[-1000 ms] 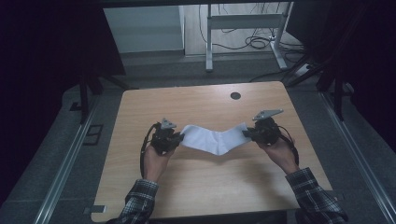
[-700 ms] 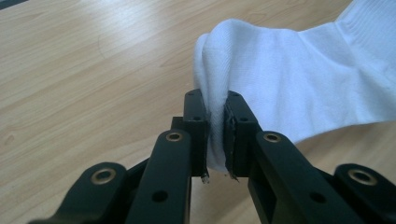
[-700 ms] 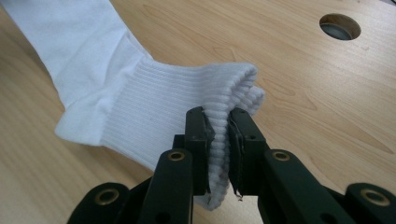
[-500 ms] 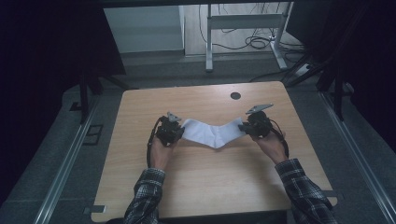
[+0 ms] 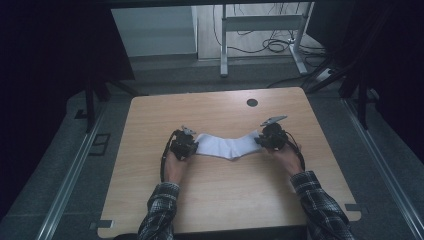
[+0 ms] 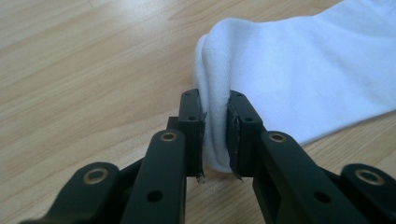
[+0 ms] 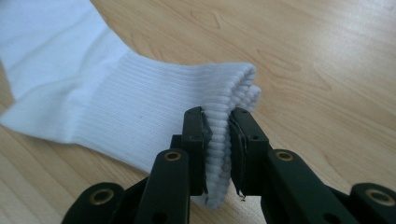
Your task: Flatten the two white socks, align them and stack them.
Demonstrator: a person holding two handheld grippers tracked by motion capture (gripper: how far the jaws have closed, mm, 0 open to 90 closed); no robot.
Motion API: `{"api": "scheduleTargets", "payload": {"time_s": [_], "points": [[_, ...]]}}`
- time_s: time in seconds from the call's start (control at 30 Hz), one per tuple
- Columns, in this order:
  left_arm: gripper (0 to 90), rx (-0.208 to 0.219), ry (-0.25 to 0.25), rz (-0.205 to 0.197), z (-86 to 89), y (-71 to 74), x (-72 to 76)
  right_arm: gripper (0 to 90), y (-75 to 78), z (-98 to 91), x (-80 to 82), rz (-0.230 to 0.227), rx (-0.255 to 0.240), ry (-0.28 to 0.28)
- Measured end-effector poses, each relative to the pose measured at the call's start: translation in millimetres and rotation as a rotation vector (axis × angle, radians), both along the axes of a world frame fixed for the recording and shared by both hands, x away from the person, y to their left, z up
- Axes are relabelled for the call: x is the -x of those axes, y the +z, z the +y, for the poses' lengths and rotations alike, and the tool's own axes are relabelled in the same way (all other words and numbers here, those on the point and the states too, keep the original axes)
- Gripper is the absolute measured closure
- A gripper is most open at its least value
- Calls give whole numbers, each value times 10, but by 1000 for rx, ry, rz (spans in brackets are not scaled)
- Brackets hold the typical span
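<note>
A white sock [image 5: 227, 146] lay mid-frame on the wooden surface [image 5: 220, 200], its smooth end clamped in the left gripper [image 6: 215, 140], its ribbed cuff in the right gripper [image 7: 217, 154].

One white sock [image 5: 227, 146], two grippers, one wooden table [image 5: 150, 115].

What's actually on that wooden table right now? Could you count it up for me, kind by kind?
White knitted sock: 1, pinched at both ends
Hand-held black tongs: 2, the left tongs shut on the smooth toe end, the right tongs shut on the ribbed cuff
Person's hands holding them: 2
Dark round hole in the light wooden table: 1
Total: 6
</note>
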State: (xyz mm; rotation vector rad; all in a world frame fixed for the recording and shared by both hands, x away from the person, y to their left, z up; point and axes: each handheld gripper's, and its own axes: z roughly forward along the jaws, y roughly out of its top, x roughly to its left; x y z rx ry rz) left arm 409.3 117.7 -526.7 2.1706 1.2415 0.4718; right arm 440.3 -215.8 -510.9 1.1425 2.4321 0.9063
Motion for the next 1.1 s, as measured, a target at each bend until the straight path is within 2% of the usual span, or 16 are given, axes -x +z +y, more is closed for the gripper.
{"api": "scheduleTargets", "payload": {"time_s": [0.07,0.1,0.2,0.4,0.53,0.73,0.83,0.93,1.1], "points": [[742,0,3,8,5,-36,-1,736,-56,-3,-9,8,15,-5],[732,14,10,4,18,-44,4,724,-86,-5,-11,11,23,-7],[693,47,30,1,55,-64,8,703,-123,-32,-12,10,0,-17],[536,57,55,-17,91,-68,22,591,-89,-43,-4,-9,12,-16],[470,87,61,-32,115,-46,36,519,-61,-41,12,-21,5,-7],[392,107,51,-43,127,3,62,437,-9,-34,43,-30,-14,4],[355,131,41,-37,125,19,78,409,14,-29,54,-24,-25,10],[314,126,32,-36,117,42,110,386,37,-33,80,-18,-32,19],[267,151,7,-36,125,106,182,338,90,-48,139,-8,-40,35]]}}
